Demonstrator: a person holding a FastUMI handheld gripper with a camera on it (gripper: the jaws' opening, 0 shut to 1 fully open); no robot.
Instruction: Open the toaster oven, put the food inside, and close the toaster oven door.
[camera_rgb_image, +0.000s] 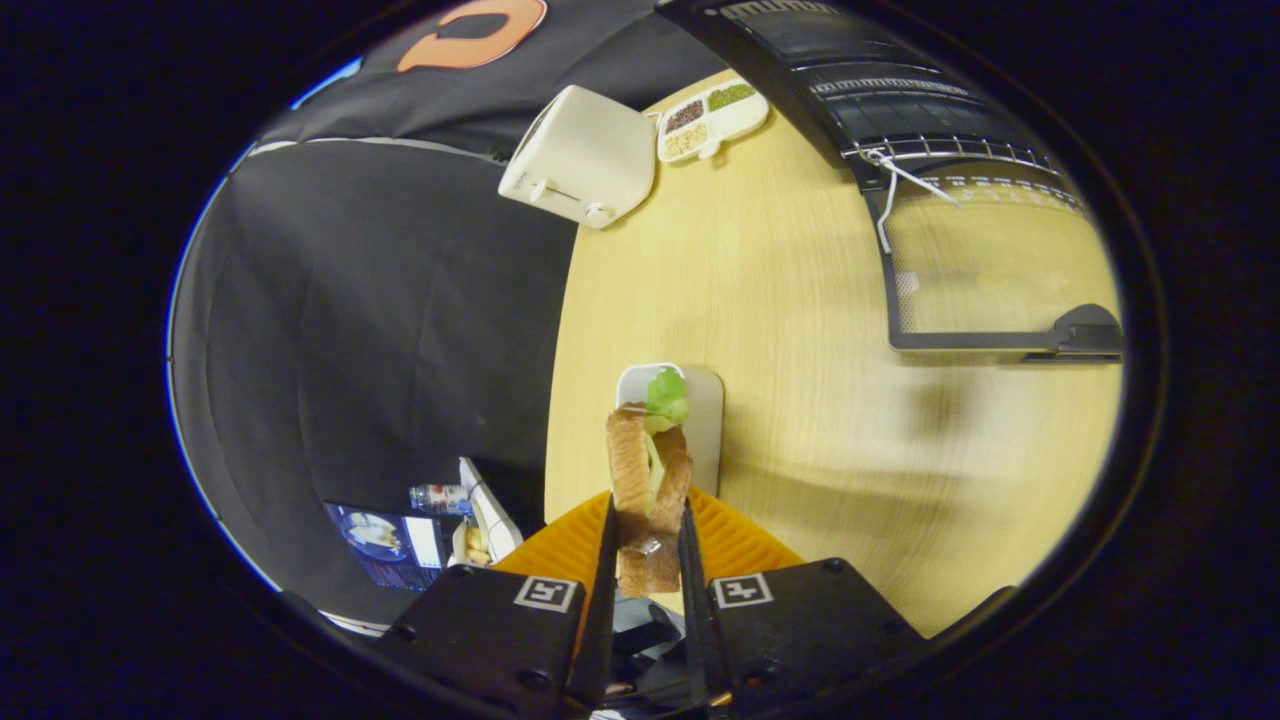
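Two fingers of the gripper are clamped on a sandwich, one pressing each slice of bread, so the food is held upright between them with a green lettuce leaf sticking out of its far end. Just beyond the sandwich a small white plate lies on the wooden counter, and an orange ribbed mat shows beneath the fingers at the counter's near edge. Well ahead and to the right, the toaster oven stands with its door dropped open; the glass pane lies flat over the counter, a dark handle at its near corner, and a wire rack shows at the mouth. Bare counter lies between the sandwich and that door. At the far end of the counter sit a white pop-up toaster and, just beside it, a white divided dish with compartments of grains or seeds. Off the counter's left edge, a bottle and a lit screen are near the floor.
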